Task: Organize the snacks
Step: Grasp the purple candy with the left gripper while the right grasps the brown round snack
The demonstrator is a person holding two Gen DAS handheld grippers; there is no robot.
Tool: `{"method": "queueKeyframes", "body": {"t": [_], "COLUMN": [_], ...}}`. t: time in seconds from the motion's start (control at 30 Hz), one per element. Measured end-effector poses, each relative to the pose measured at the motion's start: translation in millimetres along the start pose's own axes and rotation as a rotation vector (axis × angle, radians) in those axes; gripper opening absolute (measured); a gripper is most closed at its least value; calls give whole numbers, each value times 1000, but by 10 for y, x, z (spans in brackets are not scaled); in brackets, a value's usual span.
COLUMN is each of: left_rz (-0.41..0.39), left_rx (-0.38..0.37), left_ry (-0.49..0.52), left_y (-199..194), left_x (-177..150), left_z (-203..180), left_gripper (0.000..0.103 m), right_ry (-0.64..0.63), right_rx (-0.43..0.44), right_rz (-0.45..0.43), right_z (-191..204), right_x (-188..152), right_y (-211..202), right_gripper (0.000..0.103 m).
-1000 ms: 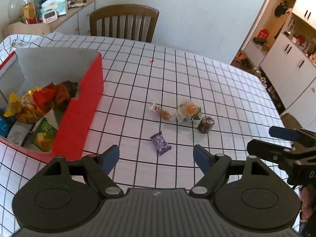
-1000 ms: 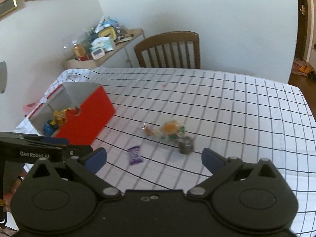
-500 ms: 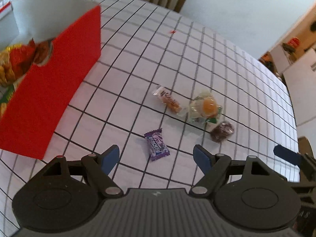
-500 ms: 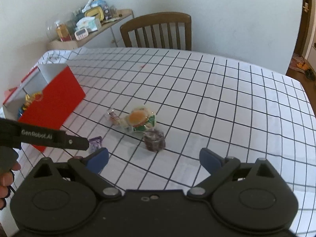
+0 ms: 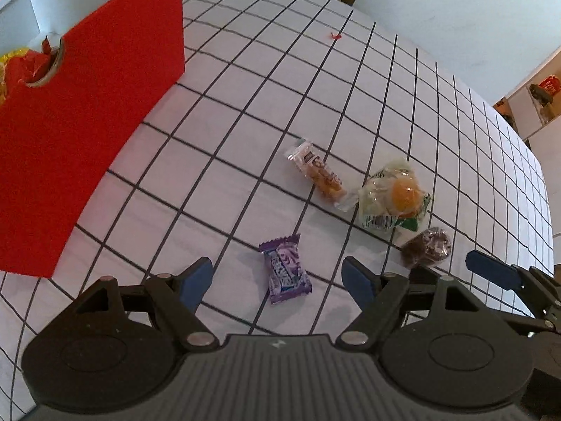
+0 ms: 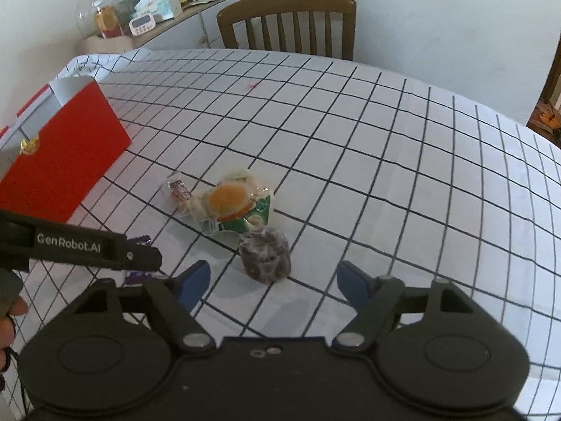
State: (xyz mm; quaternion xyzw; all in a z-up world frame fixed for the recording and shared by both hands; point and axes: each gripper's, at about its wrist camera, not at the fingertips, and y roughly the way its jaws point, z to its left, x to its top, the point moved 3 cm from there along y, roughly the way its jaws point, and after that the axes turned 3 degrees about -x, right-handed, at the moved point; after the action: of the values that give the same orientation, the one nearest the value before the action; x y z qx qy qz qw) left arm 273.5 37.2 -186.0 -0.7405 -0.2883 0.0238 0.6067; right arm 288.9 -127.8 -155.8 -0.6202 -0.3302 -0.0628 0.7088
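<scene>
Four loose snacks lie on the checked tablecloth. A purple candy wrapper (image 5: 285,272) lies between the fingers of my left gripper (image 5: 278,279), whose jaws are narrowing slightly without touching it. A brown wrapped cake (image 6: 265,257) sits just ahead of my right gripper (image 6: 271,280), whose jaws are closing with the pads still apart from it. Beyond lie a clear packet with an orange centre (image 6: 233,203) and a small biscuit bar (image 5: 318,172). The red box (image 5: 80,119) at the left holds several snacks.
A wooden chair (image 6: 285,24) stands at the table's far edge, and a cluttered shelf (image 6: 161,3) is behind it on the left. A hand (image 6: 7,319) holds the left gripper's handle. The tablecloth (image 6: 420,161) stretches bare to the right.
Both grippers have come down and forward toward the snacks. The right gripper's jaws have narrowed. The purple candy now sits between the left fingers, and the brown cake is close before the right ones.
</scene>
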Motion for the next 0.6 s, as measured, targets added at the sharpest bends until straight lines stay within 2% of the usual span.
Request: {"method": "queueKeyframes", "body": {"t": [0.1, 0.17, 0.33, 0.37, 0.43, 0.47, 0.6], "left_rz": [-14, -25, -49, -51, -54, -55, -48], "left_rx": [18, 30, 66, 62, 67, 68, 34], "left_ry": [12, 10, 44, 52, 70, 79, 85], "left_y": [12, 3, -31, -30, -26, -35, -71], "left_x": [5, 4, -51, -59, -70, -73, -90], "left_z": [-40, -50, -119, -128, -153, -158, -128], "left_gripper": [72, 67, 42, 32, 28, 22, 19], "right_ry": [-9, -16, -18, -21, -31, -36, -36], "right_rx": [0, -2, -10, -11, -12, -15, -19], "right_rz": [6, 10, 11, 12, 13, 13, 9], "right_z": [17, 30, 45, 54, 78, 87, 97], "right_x": [20, 26, 58, 64, 71, 71, 51], "right_y": [77, 119, 182, 192, 207, 208, 196], "right_gripper": [71, 64, 49, 46, 40, 35, 32]}}
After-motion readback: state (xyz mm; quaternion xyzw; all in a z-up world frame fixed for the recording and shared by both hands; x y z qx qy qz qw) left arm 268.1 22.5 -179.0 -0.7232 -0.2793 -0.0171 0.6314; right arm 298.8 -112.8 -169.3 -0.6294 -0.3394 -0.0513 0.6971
